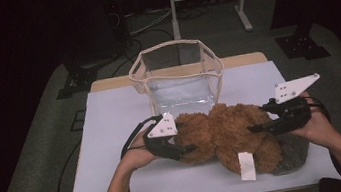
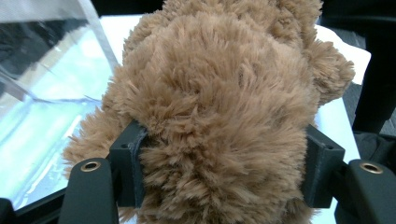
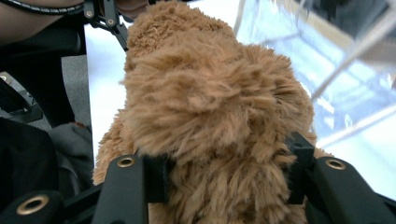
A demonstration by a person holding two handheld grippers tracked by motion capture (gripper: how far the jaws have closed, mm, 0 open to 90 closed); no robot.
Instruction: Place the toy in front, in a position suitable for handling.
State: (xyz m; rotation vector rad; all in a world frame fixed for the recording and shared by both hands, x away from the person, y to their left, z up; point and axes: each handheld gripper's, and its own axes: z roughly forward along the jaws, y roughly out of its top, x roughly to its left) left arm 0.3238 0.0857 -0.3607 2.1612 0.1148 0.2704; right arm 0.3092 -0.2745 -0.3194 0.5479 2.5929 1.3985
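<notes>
A brown plush teddy bear point(image 1: 229, 135) lies on its side on the white table cover, just in front of a clear bag point(image 1: 178, 74) with cream trim that stands open. My left gripper point(image 1: 186, 149) is shut on the bear's left end, and its black pads sink into the fur point(image 2: 219, 84). My right gripper point(image 1: 258, 126) is shut on the bear's right end, with fur point(image 3: 210, 88) bulging between its jaws. A white tag point(image 1: 246, 166) hangs from the bear toward the front edge.
The white cover point(image 1: 113, 134) spans a wooden table. A grey cloth point(image 1: 295, 151) lies under the bear's right end near the front right corner. The clear bag's wall point(image 2: 42, 93) stands close to the left gripper. Dark stands and cables sit on the floor behind.
</notes>
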